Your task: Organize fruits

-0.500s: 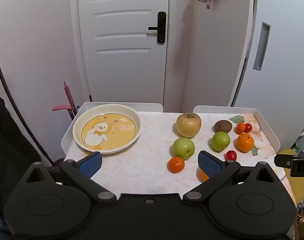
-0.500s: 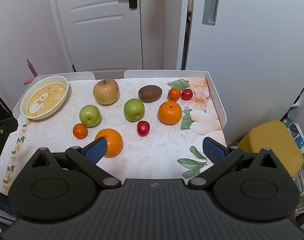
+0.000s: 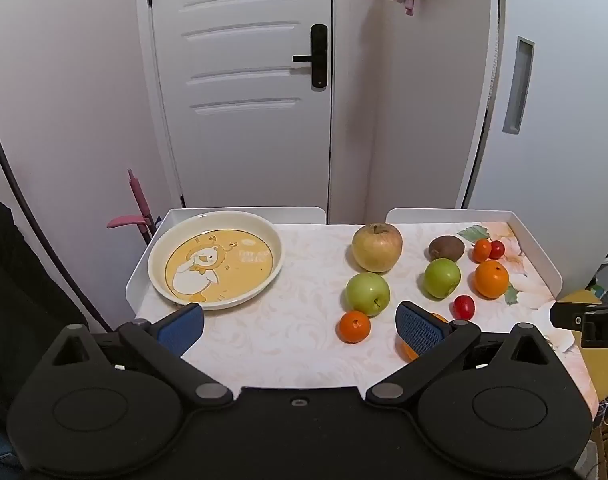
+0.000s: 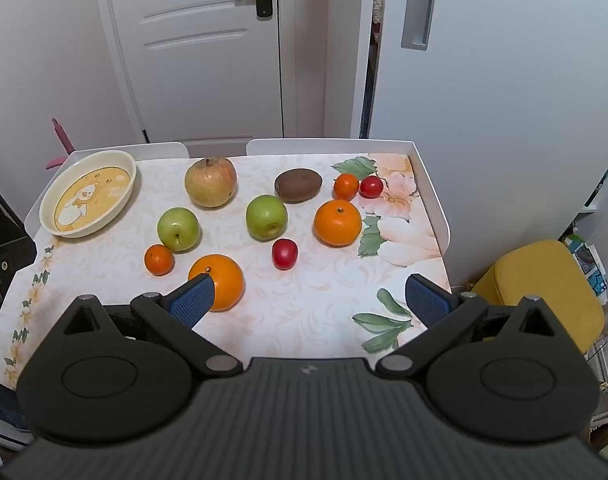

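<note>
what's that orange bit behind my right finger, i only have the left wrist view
Observer: It's a whole big orange lying on the table, apart from the small orange to its left and closer to the near edge.
Operator: ok and is anything being held on the other side
Observer: No. The right gripper is open above the near edge of the table, with nothing between its fingers.
Operator: what's in front of it then
Observer: Only a leaf print on the tablecloth; no fruit lies there.
</note>
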`<state>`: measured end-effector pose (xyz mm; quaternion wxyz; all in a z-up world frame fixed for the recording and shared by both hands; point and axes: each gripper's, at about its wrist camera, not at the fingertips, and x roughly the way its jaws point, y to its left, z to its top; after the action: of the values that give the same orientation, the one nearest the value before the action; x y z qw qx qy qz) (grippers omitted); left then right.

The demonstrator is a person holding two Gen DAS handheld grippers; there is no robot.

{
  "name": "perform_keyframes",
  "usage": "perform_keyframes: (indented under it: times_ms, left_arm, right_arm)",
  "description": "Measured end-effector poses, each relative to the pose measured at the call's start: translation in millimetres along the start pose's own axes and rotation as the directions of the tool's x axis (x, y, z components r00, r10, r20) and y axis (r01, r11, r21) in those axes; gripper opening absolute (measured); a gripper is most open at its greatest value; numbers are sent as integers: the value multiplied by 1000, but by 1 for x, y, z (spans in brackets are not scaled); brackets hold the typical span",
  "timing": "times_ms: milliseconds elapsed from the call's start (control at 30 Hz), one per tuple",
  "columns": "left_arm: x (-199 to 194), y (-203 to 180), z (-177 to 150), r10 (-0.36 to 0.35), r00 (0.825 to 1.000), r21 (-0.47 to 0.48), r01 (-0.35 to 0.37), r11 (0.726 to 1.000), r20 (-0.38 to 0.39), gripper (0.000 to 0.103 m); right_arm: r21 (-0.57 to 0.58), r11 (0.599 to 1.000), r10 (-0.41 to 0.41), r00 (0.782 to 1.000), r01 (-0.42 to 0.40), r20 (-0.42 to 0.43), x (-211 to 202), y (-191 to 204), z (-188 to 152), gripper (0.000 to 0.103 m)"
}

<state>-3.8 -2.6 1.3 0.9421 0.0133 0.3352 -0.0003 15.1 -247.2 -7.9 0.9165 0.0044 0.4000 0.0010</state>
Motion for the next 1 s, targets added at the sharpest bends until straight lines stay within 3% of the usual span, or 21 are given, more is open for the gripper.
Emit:
perform_keyframes:
  times_ms: [1000]
  left_arm:
    - [-2,-2,-1,-12,1000,1,12,1000,-8,103]
  right_arm:
    - [-1,1000,2,1000,-2,0,-6,5,-3,103]
